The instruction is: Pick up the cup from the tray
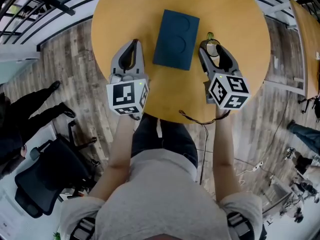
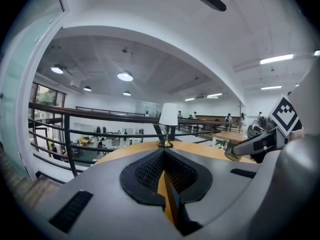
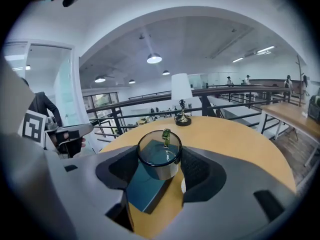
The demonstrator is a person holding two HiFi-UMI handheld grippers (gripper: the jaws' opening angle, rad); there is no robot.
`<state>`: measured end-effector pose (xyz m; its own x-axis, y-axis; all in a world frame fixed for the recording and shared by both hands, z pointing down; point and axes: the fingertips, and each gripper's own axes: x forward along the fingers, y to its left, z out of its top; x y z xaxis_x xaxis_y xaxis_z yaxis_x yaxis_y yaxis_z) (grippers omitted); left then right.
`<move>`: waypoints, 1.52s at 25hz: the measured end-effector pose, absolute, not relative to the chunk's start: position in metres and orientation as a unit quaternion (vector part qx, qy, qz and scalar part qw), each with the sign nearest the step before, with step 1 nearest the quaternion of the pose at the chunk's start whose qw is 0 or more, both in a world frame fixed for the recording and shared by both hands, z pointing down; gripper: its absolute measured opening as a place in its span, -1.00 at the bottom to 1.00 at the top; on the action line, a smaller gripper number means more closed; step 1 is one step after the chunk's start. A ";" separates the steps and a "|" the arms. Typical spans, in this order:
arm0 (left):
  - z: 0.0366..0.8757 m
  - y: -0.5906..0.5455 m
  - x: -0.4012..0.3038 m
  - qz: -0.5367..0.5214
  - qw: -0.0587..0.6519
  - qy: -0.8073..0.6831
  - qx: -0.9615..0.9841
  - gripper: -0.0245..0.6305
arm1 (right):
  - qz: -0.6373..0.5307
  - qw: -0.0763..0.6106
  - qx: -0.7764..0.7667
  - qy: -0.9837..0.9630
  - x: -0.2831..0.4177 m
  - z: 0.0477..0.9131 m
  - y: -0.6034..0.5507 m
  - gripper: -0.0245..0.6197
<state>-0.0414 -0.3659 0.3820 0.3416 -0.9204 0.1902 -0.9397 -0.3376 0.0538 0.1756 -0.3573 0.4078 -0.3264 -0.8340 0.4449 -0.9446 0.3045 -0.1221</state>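
Observation:
A dark blue tray [image 1: 176,32] lies flat in the middle of the round wooden table [image 1: 235,14], nothing on it. My right gripper [image 1: 215,46] is just right of the tray, shut on a clear glass cup [image 1: 214,49] with a small green tag on its rim. In the right gripper view the cup [image 3: 159,159] stands upright between the pads of that gripper [image 3: 160,165], with the tray [image 3: 147,184] below and to its left. My left gripper [image 1: 132,50] is left of the tray, shut and holding nothing; its jaws [image 2: 164,154] meet at the tip.
A small lamp with a white shade [image 3: 181,91] stands at the table's far side. A thin cable [image 1: 192,118] lies at the near edge. A black office chair [image 1: 42,179] and a person in black [image 1: 30,109] are on the floor to the left; a railing [image 1: 30,4] runs behind.

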 end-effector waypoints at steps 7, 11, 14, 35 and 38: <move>0.386 -0.353 -0.030 0.070 0.077 -0.558 0.823 -0.91 | 0.221 0.170 0.564 -0.778 0.184 0.457 -0.306 -0.09; 0.387 -0.349 -0.026 0.074 0.074 -0.558 0.824 -0.91 | 0.242 0.190 0.563 -0.767 0.187 0.494 -0.291 -0.09; 0.386 -0.348 -0.024 0.077 0.071 -0.558 0.823 -0.91 | 0.264 0.198 0.563 -0.758 0.190 0.521 -0.285 -0.09; 0.393 -0.345 -0.022 0.094 0.068 -0.568 0.814 -0.91 | 0.261 0.246 0.557 -0.749 0.195 0.586 -0.291 -0.09; 0.393 -0.344 -0.023 0.094 0.069 -0.572 0.812 -0.91 | 0.259 0.241 0.560 -0.749 0.194 0.583 -0.292 -0.09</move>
